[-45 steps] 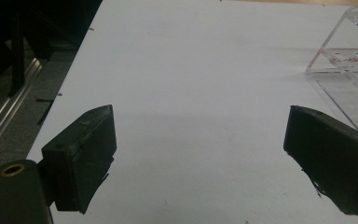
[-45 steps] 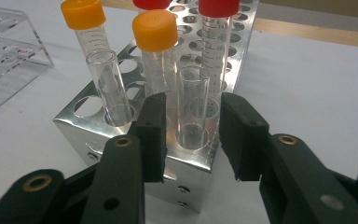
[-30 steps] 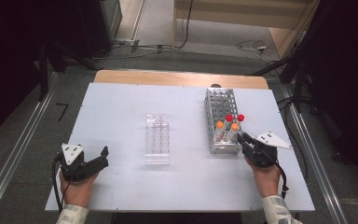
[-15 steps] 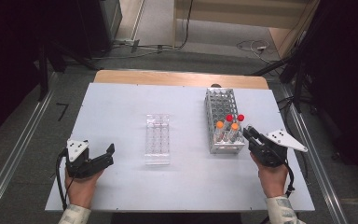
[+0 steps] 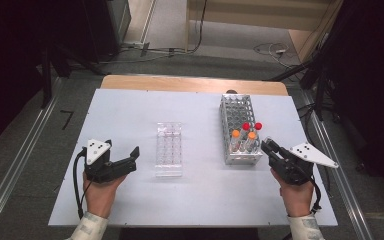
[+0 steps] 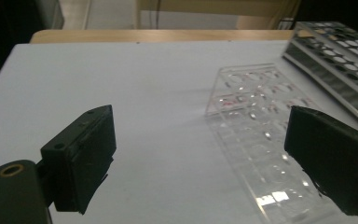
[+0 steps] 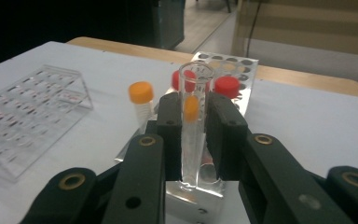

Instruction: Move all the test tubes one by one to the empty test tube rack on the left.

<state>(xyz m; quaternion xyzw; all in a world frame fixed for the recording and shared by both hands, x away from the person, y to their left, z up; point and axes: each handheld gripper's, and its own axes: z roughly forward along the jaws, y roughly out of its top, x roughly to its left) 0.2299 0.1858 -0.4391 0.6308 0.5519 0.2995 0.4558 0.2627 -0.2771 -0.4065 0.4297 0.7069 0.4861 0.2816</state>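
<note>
My right gripper (image 5: 269,148) sits at the near right corner of the metal tube rack (image 5: 240,107) and is shut on a clear uncapped tube (image 7: 195,77). The tube stands upright between the pads, above the rack's front edge. Two orange-capped tubes (image 5: 235,134) and two red-capped tubes (image 5: 258,126) stand in the rack's near rows. My left gripper (image 5: 125,159) hovers open just left of the clear plastic well tray (image 5: 169,150). In the left gripper view its jaws stand wide apart, with nothing between them and the tray (image 6: 256,116) ahead to the right.
The white table (image 5: 130,110) has a wooden strip along its far edge (image 5: 190,82). Metal rails run along the floor on both sides. Cables lie on the floor beyond the table.
My left gripper has risen and moved right, toward the clear tray. My right gripper has lifted a little beside the rack, keeping the clear tube in its grip.
</note>
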